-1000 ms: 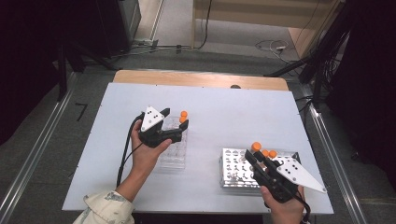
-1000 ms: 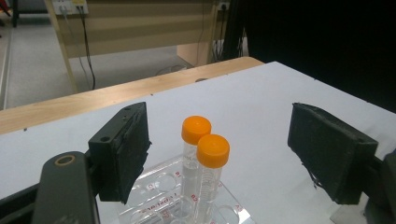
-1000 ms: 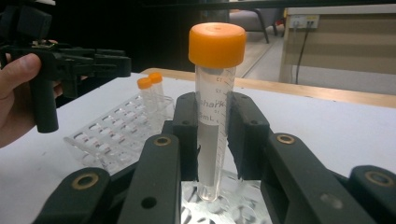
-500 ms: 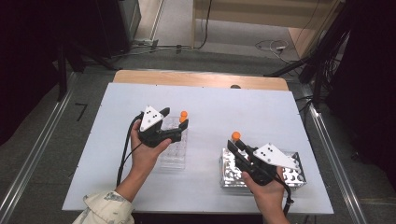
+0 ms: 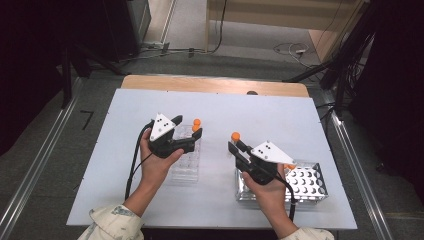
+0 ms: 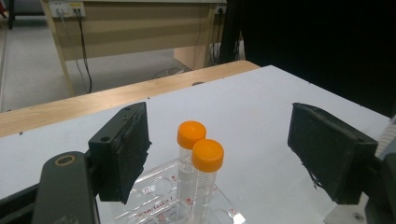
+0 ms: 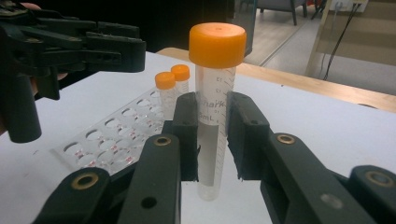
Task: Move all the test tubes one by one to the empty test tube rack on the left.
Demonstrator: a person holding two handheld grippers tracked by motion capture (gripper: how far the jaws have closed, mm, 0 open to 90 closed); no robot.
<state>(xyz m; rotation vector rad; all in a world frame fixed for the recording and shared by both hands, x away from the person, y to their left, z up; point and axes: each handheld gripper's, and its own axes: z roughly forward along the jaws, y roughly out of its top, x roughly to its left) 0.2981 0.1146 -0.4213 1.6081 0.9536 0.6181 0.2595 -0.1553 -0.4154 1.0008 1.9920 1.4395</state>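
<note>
My right gripper [image 5: 236, 146] is shut on a clear tube with an orange cap [image 5: 235, 135], held upright over the white table between the two racks. In the right gripper view the pads clamp the tube [image 7: 215, 70] at mid-length, my right gripper [image 7: 212, 114] pointing toward the clear plastic rack [image 7: 112, 135]. Two orange-capped tubes [image 7: 172, 79] stand at that rack's far end. My left gripper [image 5: 189, 128] hovers open over the clear rack [image 5: 185, 162]. In the left gripper view, the two standing tubes [image 6: 201, 154] rise between the wide-apart jaws of my left gripper [image 6: 222, 128], untouched.
A metal rack with round holes [image 5: 310, 182] sits at the front right, under my right hand, with an orange cap [image 5: 291, 166] showing at its left part. A wooden strip [image 5: 215, 85] runs along the table's far edge. Cables trail from both grippers.
My right gripper has carried the orange-capped tube leftward, from over the metal rack to the space between the racks. The left gripper has stayed where it was.
</note>
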